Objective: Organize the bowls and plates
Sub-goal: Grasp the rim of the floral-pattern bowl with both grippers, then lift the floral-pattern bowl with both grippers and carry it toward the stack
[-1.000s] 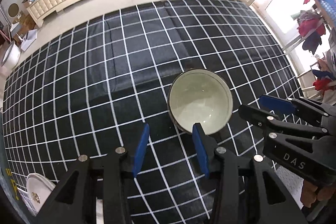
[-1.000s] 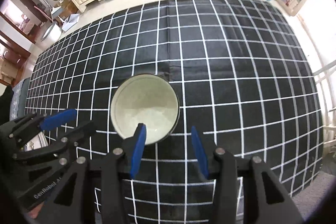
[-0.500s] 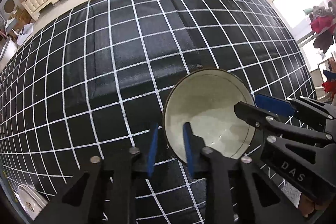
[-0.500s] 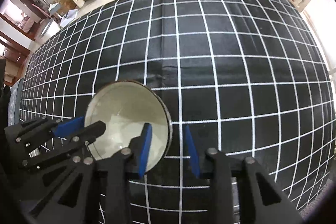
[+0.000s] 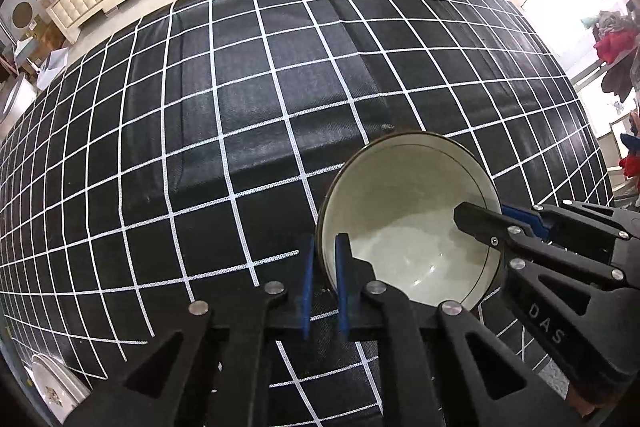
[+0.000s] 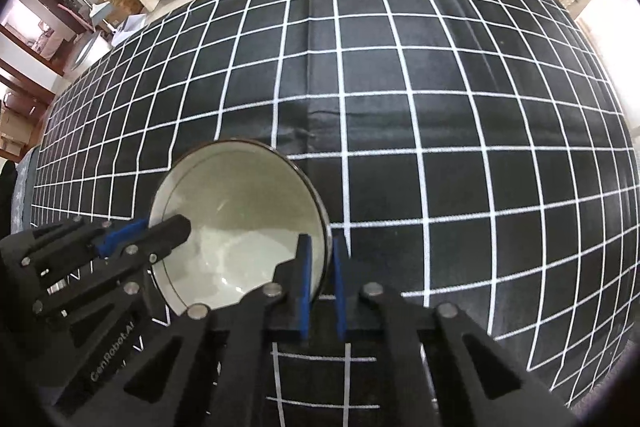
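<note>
Left wrist view: a white plate [image 5: 52, 387] peeks in at the lower left corner; the left tongs [image 5: 324, 267] pinch the near-left rim of the pale bowl [image 5: 408, 211], which sits lower right of centre on the black checked worktop [image 5: 240, 107]. At the right edge, the right tongs [image 5: 504, 219] clamp the bowl's opposite rim.

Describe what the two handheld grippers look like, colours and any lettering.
Both are matte black plastic with cut-out, truss-like fingers, silver rivet pins and blue pads on the inner faces. The left gripper shows "GenRobot.AI" in pale letters in the right wrist view. The right gripper shows "DAS" in the left wrist view. No cables or sleeves visible.
</note>
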Demonstrator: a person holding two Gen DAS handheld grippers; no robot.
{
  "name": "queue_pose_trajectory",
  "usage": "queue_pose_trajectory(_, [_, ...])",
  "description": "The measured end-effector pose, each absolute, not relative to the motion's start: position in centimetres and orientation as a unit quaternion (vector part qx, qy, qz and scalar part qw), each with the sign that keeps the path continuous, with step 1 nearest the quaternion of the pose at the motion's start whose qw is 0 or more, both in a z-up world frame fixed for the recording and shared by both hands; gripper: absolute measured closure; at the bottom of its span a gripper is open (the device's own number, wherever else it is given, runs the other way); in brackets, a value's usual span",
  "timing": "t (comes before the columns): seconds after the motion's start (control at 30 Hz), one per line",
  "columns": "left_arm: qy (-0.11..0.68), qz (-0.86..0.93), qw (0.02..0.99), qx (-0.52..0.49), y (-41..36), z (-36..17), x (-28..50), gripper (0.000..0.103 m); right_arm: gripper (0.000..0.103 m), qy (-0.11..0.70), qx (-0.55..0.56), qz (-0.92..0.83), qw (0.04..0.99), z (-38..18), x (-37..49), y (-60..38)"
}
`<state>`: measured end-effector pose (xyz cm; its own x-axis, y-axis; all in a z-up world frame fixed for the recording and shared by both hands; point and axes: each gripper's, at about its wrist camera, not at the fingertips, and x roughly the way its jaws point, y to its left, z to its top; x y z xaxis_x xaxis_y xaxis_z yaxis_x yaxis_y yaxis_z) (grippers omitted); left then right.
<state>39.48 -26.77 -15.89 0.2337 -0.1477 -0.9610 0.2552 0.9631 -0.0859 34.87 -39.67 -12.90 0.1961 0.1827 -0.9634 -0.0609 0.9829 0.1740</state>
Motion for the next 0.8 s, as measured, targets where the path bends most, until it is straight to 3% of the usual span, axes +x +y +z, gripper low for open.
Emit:
queue_pose_trajectory(0.47, [0.601,-0.139,0.787,0.033,-24.8,-12.8,35.0,0.097,0.093,0.621,0.041,0.077,0.779,-8.8,30.9,-37.6])
queue_pose_trajectory(0.8, [0.580,-0.124,0.805,0.008,-18.6,-8.3,30.4,0.097,0.094,0.602,0.013,0.096,0.792,-4.5,27.3,-32.2])
